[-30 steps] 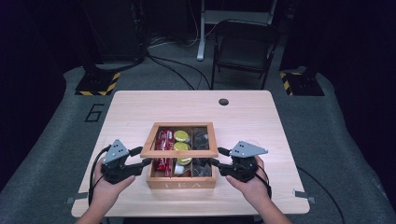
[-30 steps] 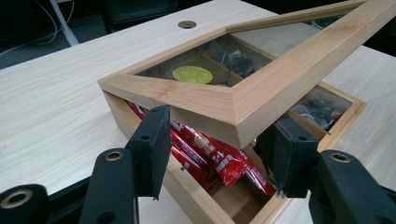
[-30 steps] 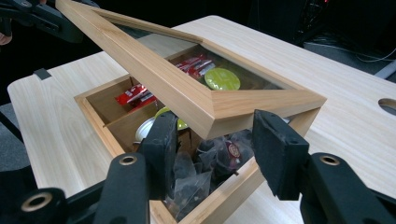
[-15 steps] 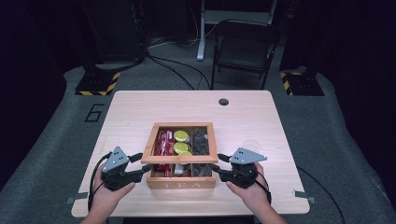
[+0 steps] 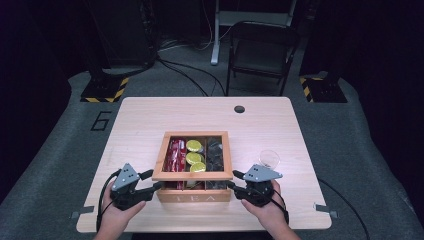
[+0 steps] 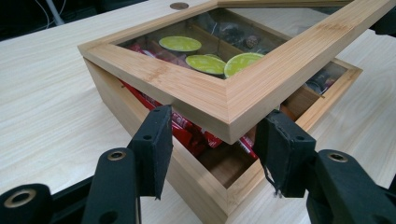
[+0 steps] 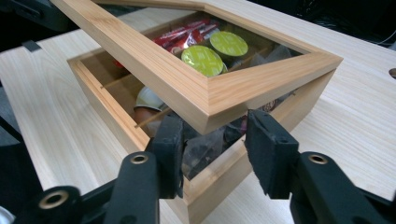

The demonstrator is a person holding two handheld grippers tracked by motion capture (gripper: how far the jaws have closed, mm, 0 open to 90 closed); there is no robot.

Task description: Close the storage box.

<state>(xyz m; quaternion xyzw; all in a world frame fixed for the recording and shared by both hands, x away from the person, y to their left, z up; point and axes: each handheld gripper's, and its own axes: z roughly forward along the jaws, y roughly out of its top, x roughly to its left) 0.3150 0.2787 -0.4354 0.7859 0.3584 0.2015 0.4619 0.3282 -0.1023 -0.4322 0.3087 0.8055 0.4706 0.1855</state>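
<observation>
Wooden table (image 5: 150, 120), lid (image 5: 193, 175) corners between left claw (image 5: 156, 186) and right claw (image 5: 233, 186).

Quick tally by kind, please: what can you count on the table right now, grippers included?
wooden box: 1
glass-paned lid: 1
green-topped capsules: 3
clear cup: 1
left gripper and right gripper: 2
Total: 8
The red sachets and dark sachets are too bunched to count.
</observation>
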